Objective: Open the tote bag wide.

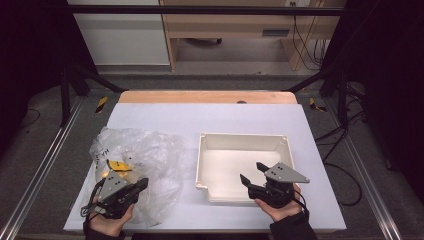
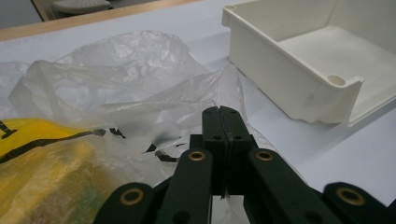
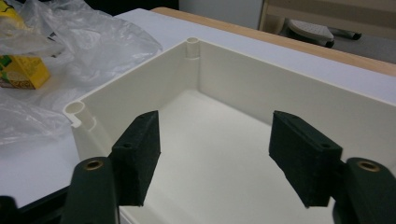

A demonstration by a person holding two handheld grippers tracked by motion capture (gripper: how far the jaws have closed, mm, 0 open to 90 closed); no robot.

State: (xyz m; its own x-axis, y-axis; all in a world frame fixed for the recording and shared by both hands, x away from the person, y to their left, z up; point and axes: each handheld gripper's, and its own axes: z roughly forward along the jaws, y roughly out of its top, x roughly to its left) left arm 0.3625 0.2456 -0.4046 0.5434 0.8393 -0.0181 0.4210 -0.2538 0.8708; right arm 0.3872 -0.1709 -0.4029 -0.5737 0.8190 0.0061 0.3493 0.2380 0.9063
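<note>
Near the front-left corner of the white table (image 1: pixel 210 117) we hold the left gripper (image 1: pixel 145 183) with its jaws pressed together, pinching a thin fold of the clear plastic bag (image 1: pixel 150 155). Toward the front-right we hold the right gripper (image 1: pixel 251 173) with jaws apart and nothing between them, just above the cream tray's (image 1: pixel 242 137) open near edge. Farther back, inside the crumpled bag, lies a yellow carton (image 3: pixel 21 72), left of the tray.
</note>
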